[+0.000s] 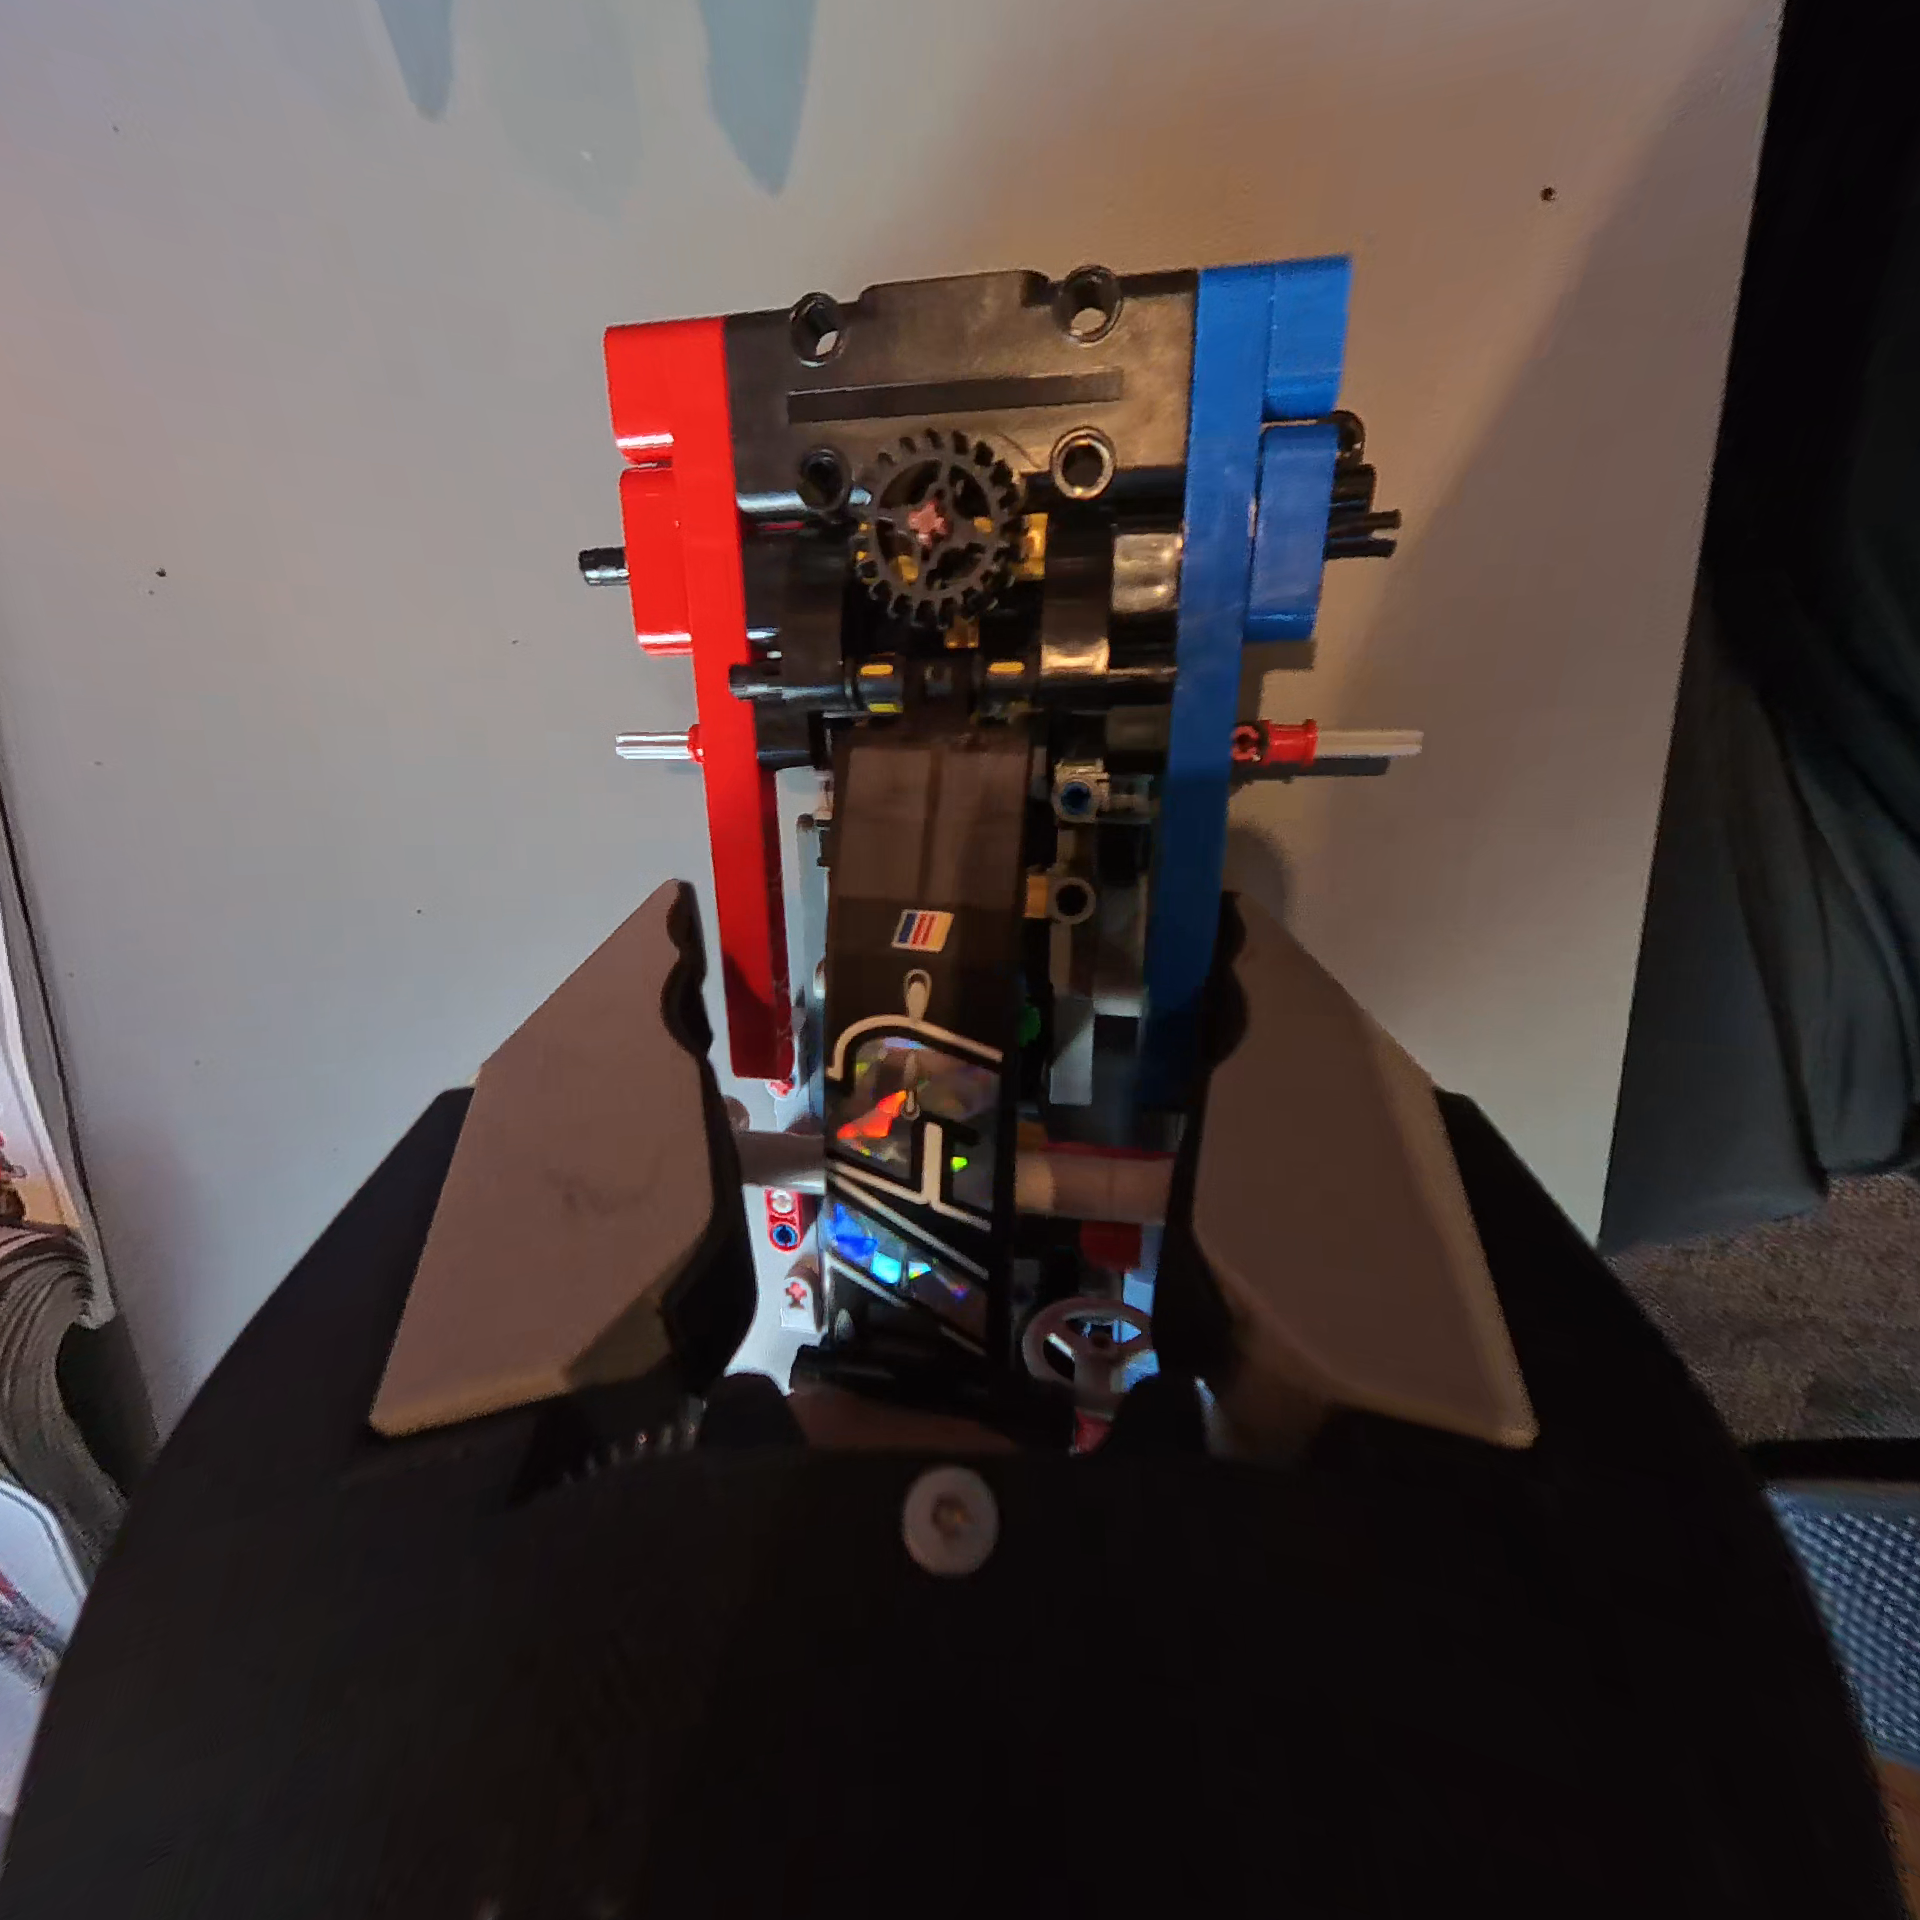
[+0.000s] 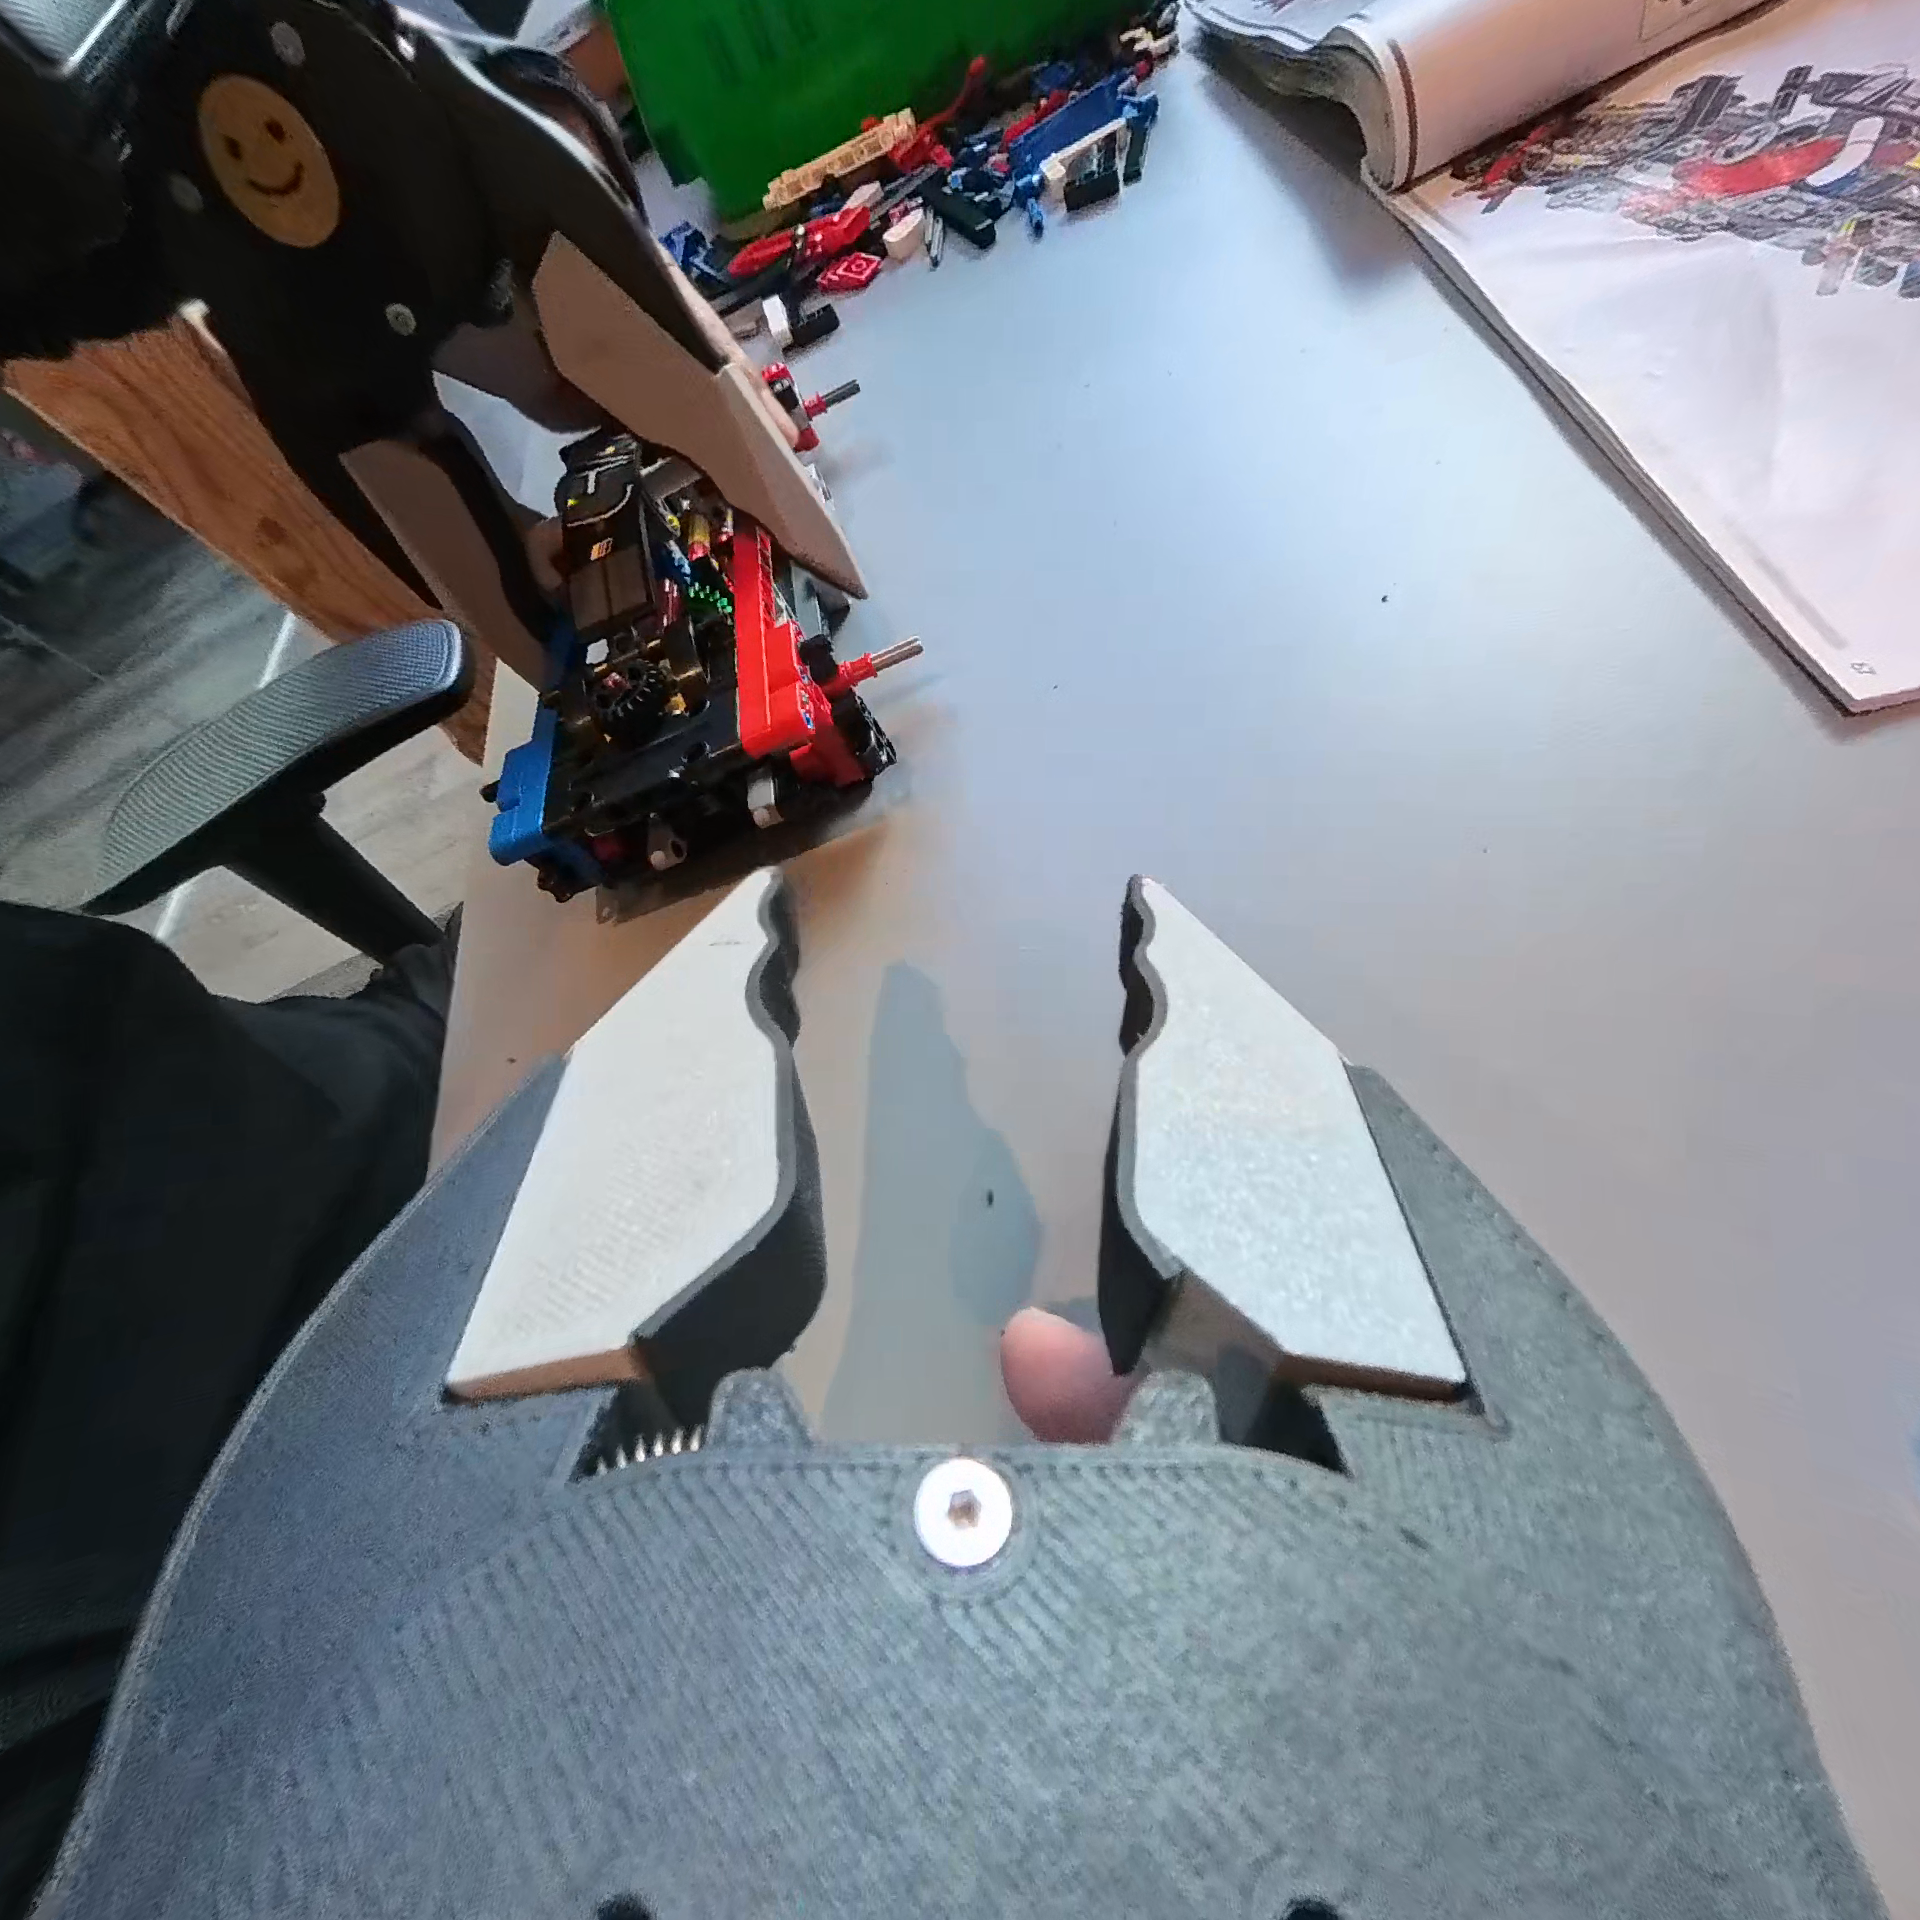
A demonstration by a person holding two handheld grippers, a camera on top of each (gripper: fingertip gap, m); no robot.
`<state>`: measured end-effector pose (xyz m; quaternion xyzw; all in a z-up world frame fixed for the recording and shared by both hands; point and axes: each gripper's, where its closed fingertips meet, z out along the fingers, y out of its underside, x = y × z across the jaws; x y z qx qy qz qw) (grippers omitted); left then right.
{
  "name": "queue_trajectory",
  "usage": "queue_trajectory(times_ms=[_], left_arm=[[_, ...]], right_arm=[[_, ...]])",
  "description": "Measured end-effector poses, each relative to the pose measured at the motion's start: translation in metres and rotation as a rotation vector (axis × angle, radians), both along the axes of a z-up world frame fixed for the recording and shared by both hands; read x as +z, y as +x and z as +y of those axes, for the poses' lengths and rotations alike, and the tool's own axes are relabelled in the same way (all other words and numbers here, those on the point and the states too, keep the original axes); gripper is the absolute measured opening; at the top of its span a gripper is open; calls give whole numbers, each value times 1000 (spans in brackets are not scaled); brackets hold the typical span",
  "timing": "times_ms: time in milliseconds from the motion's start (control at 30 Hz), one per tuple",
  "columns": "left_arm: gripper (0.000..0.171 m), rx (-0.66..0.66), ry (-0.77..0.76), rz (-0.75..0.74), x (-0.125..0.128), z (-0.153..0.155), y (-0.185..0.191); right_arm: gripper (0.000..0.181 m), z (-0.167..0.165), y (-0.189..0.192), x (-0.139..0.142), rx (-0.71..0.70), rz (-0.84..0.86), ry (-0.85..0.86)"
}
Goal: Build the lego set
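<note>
At the left edge of the tabletop (image 2: 1351,623), the left claw (image 1: 951,966) is clamped across the half-built lego chassis (image 1: 935,675), one finger on the red side beam (image 1: 727,675), the other on the blue side beam (image 1: 1205,675). Grip sits at the near end, probably so the far end with the black gear (image 1: 940,535) stays exposed for adding parts. From the right wrist view the model's far end rests on the tabletop by its edge while the left claw (image 2: 686,582) pins it from above, likely bracing it so it won't slide or tip when pieces get pushed in. Axle stubs stick out both sides, untouched.

Further right, the right claw (image 2: 961,987) hovers over bare tabletop, fingers spread with nothing between them. A fingertip (image 2: 1060,1382) shows at its base. It is free, likely ready to fetch the next piece. Not yet reaching for anything I can tell.

Behind the model, the loose parts pile (image 2: 935,197) lies against a green bin (image 2: 831,83), well apart from the right claw. Far right, the open instruction booklet (image 2: 1662,260) lies flat, presumably kept in sight for reference. An office chair (image 2: 260,727) sits off the tabletop's left side.
</note>
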<state>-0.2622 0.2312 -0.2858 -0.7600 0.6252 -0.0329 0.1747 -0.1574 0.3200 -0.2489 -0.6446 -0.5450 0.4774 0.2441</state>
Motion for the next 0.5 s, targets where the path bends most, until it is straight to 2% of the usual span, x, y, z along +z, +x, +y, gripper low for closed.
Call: queue_trajectory(times_ms=[133, 267, 367, 433, 500], left_arm=[[102, 36, 55, -68, 18, 7, 4], [102, 143, 204, -259, 77, 10, 1], [101, 239, 324, -459, 121, -11, -5], [95, 352, 368, -478, 123, -30, -24], [103, 436, 405, -418, 106, -50, -50]], right_arm=[[71, -6, -1, 9, 42, 61, 73], [80, -14, -2, 26, 62, 189, 189], [90, -25, 1, 36, 53, 259, 247], [97, -35, 2, 33, 34, 233, 261], [103, -55, -1, 26, 36, 187, 254]])
